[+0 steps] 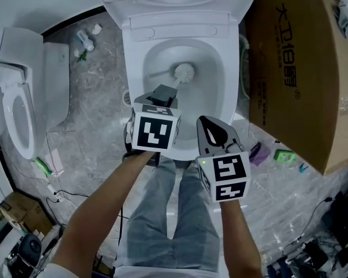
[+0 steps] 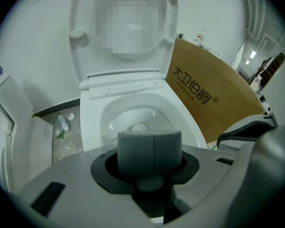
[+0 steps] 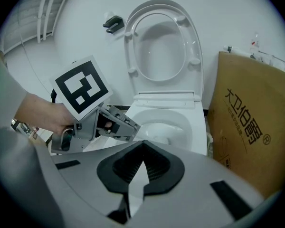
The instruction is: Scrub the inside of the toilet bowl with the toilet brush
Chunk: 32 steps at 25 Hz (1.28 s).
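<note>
Toilet brush [image 1: 184,72] sits with its bristle head low inside the toilet bowl [image 1: 216,68], upper centre of my head view. My left gripper [image 1: 162,94] is clamped on its grey handle [image 2: 149,151]. My right gripper [image 1: 209,126], mid-frame beside it, is closed on nothing.

**Camera stations: three views**

Head view: overhead, steeply down onto toilet bowl [image 1: 158,62]. Left gripper view: low, close at front rim, facing bowl past toilet brush [image 2: 149,153]. Right gripper view: slightly farther back, same facing. Shared: bowl, cardboard box [image 1: 296,68].
</note>
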Each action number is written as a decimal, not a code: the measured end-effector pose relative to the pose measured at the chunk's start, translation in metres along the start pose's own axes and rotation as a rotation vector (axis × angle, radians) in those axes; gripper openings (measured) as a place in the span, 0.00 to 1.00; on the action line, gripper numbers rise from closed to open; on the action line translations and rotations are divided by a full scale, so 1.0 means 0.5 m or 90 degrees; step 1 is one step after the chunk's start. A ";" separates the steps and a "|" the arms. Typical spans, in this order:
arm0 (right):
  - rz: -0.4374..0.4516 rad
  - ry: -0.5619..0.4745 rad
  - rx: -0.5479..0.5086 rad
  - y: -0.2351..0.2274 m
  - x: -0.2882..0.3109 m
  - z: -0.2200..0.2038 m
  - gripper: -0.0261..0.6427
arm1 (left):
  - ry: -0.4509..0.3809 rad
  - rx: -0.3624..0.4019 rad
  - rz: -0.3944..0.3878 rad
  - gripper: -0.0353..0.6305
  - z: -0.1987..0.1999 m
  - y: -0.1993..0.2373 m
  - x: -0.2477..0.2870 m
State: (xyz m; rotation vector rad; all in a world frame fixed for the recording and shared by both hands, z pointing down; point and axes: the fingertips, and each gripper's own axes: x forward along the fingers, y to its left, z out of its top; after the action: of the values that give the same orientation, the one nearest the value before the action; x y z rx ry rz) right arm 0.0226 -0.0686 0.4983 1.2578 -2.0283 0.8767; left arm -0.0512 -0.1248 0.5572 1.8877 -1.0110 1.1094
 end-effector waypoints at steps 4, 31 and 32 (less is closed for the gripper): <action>0.004 0.005 -0.002 0.004 0.000 -0.004 0.04 | 0.009 -0.016 0.020 0.29 -0.006 0.024 -0.015; 0.031 -0.012 -0.047 0.014 -0.040 -0.001 0.04 | 0.042 -0.047 0.049 0.29 -0.129 -0.008 -0.073; 0.030 -0.015 -0.048 0.012 -0.041 0.003 0.04 | 0.045 -0.047 0.047 0.29 -0.133 -0.012 -0.072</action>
State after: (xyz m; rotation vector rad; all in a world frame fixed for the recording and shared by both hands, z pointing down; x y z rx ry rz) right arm 0.0245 -0.0568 0.4805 1.1878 -2.0978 0.8024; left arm -0.0808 -0.0555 0.5485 1.7531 -1.0747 1.1563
